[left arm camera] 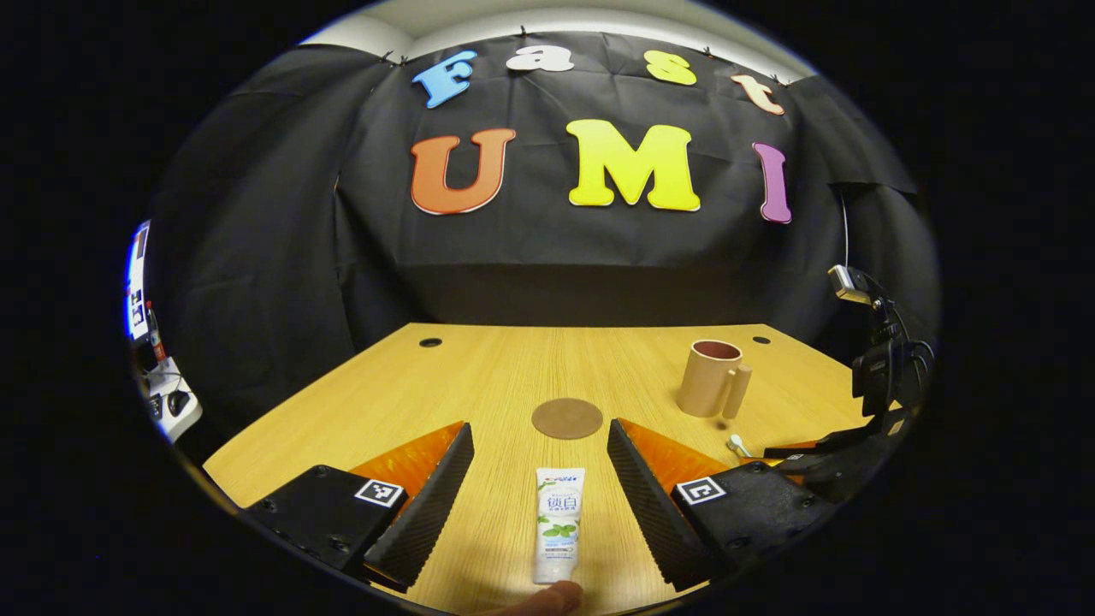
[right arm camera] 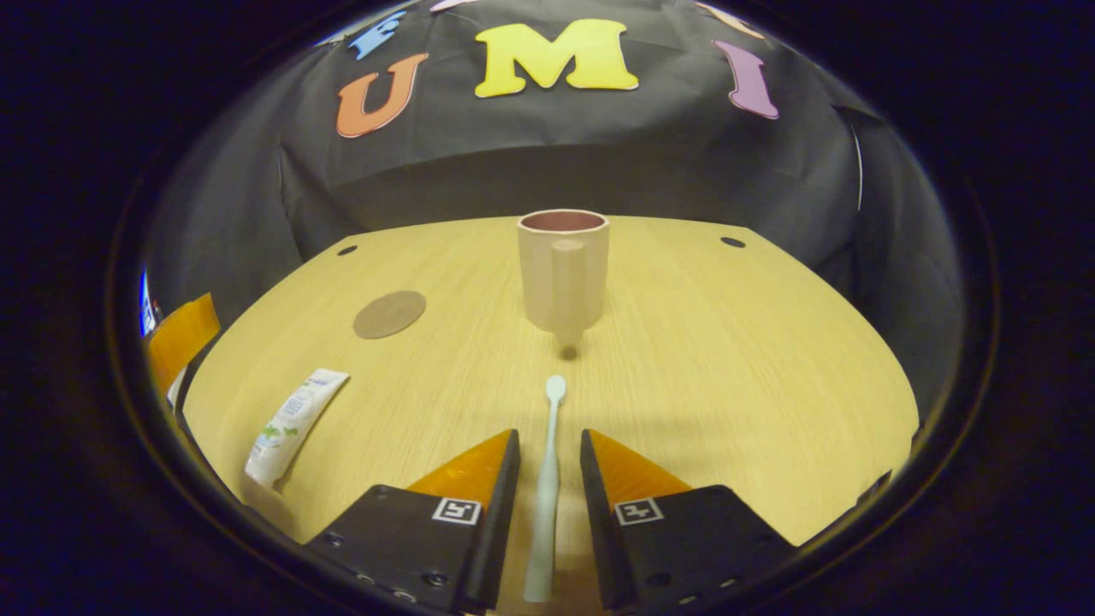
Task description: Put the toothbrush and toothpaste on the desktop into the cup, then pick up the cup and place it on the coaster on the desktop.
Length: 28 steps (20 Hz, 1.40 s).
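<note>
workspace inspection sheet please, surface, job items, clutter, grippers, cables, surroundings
surface: wooden desktop, round holes near its far corners.
job's things: toothpaste lies flat between the left gripper's fingers, untouched; toothbrush lies flat between the right gripper's fingers, head toward the cup; cup upright, nothing seen in it; coaster bare.
clutter: nothing seen.
grippers: left gripper wide open; right gripper open, narrow gap, fingers not pressing the toothbrush.
cables: thin cable hanging at the wall.
surroundings: black cloth wall; small camera on a stand at the desk edge.
</note>
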Available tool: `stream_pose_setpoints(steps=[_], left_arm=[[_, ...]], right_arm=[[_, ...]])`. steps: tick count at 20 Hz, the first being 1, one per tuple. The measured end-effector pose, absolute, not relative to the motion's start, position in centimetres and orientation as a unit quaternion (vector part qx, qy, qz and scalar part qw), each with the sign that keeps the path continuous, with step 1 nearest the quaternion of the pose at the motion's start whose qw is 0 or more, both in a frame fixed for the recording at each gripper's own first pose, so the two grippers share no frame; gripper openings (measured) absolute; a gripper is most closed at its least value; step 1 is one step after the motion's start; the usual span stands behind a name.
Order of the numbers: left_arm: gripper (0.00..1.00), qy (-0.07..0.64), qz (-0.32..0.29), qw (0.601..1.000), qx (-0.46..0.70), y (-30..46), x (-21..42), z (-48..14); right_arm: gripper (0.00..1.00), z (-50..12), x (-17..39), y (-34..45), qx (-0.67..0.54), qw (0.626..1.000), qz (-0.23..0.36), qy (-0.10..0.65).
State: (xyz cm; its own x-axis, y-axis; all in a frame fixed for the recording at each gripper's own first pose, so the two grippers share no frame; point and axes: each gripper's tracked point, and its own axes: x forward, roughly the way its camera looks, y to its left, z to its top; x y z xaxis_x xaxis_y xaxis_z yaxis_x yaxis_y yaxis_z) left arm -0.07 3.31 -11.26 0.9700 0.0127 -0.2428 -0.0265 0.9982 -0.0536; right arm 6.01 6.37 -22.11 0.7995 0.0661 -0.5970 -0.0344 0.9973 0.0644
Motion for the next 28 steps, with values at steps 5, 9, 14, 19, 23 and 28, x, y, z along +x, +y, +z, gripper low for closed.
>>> stream_pose_setpoints(steps=[5,9,14,19,23,28], left_arm=[[1.0,0.155,0.027,0.987,-0.032,4.4,-0.3,-13.3],[1.0,0.21,0.008,0.977,-0.028,3.4,-0.8,-15.6],[0.97,0.295,-0.02,0.955,-0.025,1.2,-1.9,-19.7],[0.82,0.34,-0.015,0.94,-0.011,1.2,-1.9,-21.9],[0.64,0.368,-0.005,0.93,-0.006,1.7,-2.2,-22.2],[0.45,0.368,-0.015,0.93,-0.01,1.7,-2.2,-22.2]], right_arm=[[0.11,-22.5,5.9,6.4,0.017,0.945,0.033,0.326],[0.09,-22.3,6.0,6.3,0.019,0.946,0.046,0.321],[0.01,-22.4,5.4,6.2,0.034,0.947,0.059,0.314],[0.0,-20.6,4.1,6.2,0.024,0.957,0.071,0.28],[0.0,-18.5,2.8,6.2,0.031,0.963,0.084,0.253],[0.0,-15.6,1.5,5.6,0.034,0.972,0.088,0.217]])
